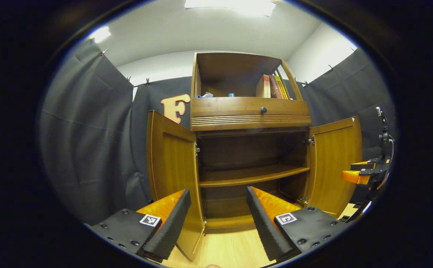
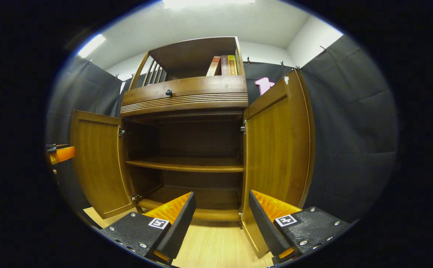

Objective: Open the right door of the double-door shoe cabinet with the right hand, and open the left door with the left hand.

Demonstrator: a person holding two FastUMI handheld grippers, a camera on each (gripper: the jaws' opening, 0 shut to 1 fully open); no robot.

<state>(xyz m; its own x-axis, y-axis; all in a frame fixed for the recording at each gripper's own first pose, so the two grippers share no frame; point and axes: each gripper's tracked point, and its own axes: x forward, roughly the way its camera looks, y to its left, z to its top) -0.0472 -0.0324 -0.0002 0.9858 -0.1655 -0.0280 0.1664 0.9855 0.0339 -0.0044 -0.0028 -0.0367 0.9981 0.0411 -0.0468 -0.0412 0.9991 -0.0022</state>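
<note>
The wooden shoe cabinet (image 1: pixel 250 119) stands with both lower doors swung out. In the left gripper view the left door (image 1: pixel 171 160) hangs open just ahead of my left gripper (image 1: pixel 217 193), whose fingers are spread wide; the door's free edge runs down between them without either finger pressing on it. In the right gripper view the right door (image 2: pixel 276 149) is open in the same way, its edge passing between the parted fingers of my right gripper (image 2: pixel 222 195). The left door (image 2: pixel 97 160) shows there too, and the right door (image 1: pixel 335 163) appears in the left gripper view.
Inside is a bare middle shelf (image 1: pixel 253 175). Above the doors sits a drawer with a black knob (image 1: pixel 263 110), and books (image 1: pixel 272 86) lean in the top compartment. The other gripper (image 1: pixel 365 175) shows beside the right door. Light wood floor (image 1: pixel 231 249) lies below, black cloth walls around.
</note>
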